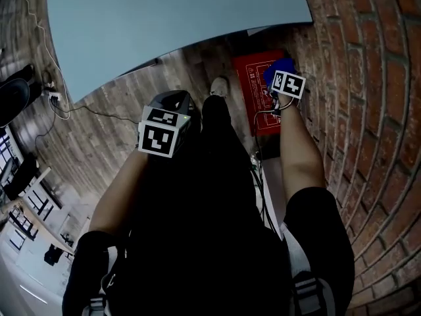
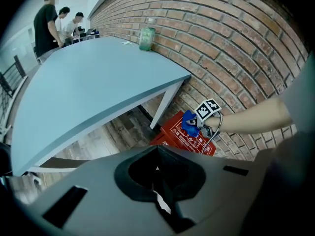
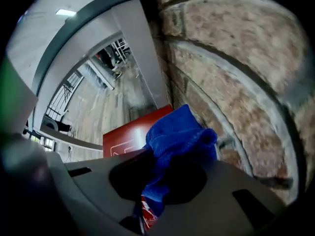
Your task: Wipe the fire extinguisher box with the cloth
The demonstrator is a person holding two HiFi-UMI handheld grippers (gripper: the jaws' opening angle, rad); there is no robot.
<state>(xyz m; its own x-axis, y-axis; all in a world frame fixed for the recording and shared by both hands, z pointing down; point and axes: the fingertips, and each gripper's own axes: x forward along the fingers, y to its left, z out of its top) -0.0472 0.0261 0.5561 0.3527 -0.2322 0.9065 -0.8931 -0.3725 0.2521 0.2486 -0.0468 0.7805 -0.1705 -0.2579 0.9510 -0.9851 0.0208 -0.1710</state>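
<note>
Blue cloth (image 3: 179,132) (bunched), over flat red box (image 1: 253,97)

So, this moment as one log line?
right hand-held gripper: shut on cloth | cloth: over box | left hand-held gripper: shut, empty

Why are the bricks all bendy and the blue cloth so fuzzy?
Head view: the wide lens bends the brick wall into curves. Left gripper view: the table edge bows too. Right gripper view: the cloth is very close, so it looks soft, and the corners go dark.
</note>
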